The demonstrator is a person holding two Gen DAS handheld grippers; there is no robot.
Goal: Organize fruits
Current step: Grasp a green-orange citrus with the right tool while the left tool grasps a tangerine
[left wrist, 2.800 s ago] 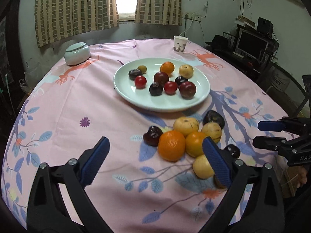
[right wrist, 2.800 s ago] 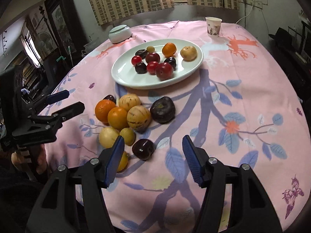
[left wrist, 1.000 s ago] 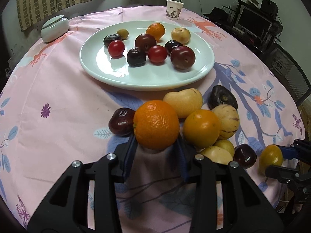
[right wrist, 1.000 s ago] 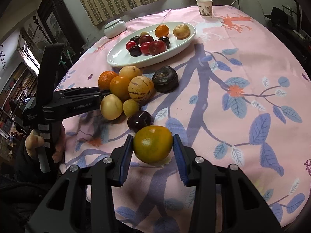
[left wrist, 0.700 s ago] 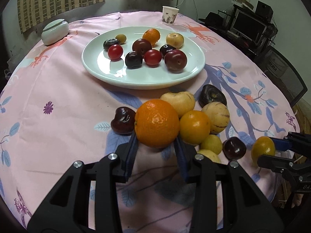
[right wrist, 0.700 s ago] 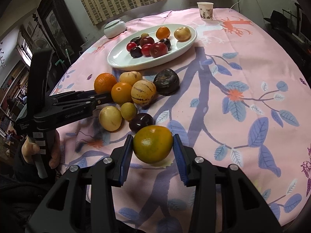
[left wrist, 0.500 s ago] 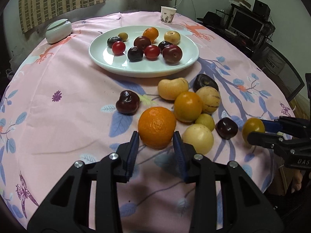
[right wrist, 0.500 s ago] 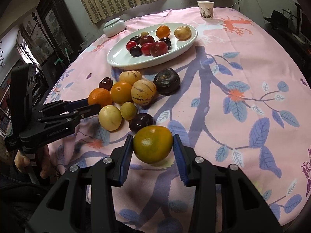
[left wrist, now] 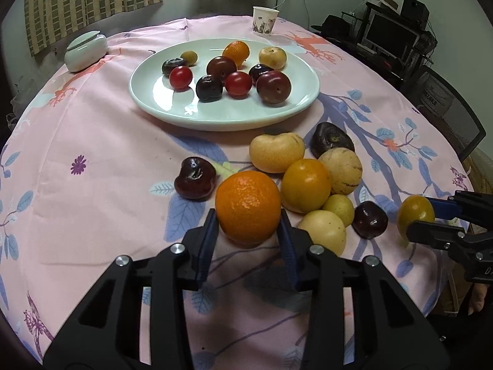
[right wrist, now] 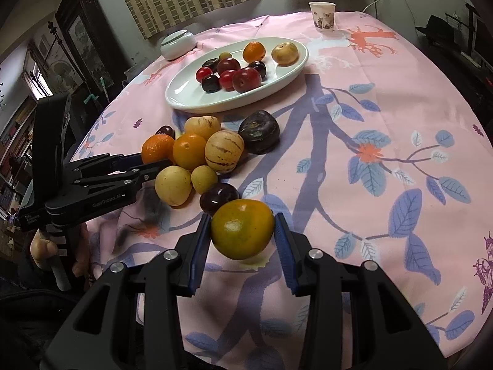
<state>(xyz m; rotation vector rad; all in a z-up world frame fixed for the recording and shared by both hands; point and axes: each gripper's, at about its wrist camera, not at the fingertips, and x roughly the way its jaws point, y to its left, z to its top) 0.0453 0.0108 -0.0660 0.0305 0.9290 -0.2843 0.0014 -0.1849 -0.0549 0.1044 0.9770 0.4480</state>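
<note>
My left gripper (left wrist: 247,215) is shut on a bright orange (left wrist: 248,206) at the near edge of the fruit pile, its jaws easing open slightly. From the right wrist the same orange (right wrist: 155,149) shows at the left gripper's (right wrist: 154,162) tips. My right gripper (right wrist: 242,225) is shut on a yellow-green citrus (right wrist: 242,229) just above the cloth, right of a dark plum (right wrist: 218,200). A pale green plate (left wrist: 154,98) farther back holds several small fruits. A yellow fruit (left wrist: 276,152), a yellow-orange fruit (left wrist: 306,185) and a striped melon (left wrist: 340,171) lie between.
A paper cup (left wrist: 265,21) and a lidded ceramic jar (left wrist: 85,51) stand beyond the plate. The round table's pink cloth drops off at the near edge. A chair (left wrist: 446,108) and a monitor stand to the right. A person's hand (right wrist: 43,246) holds the left gripper.
Both grippers, open and empty in the oldest frames, now grip fruit. Over the last second the left gripper drew the orange back from the plate, then edged forward. The right kept still.
</note>
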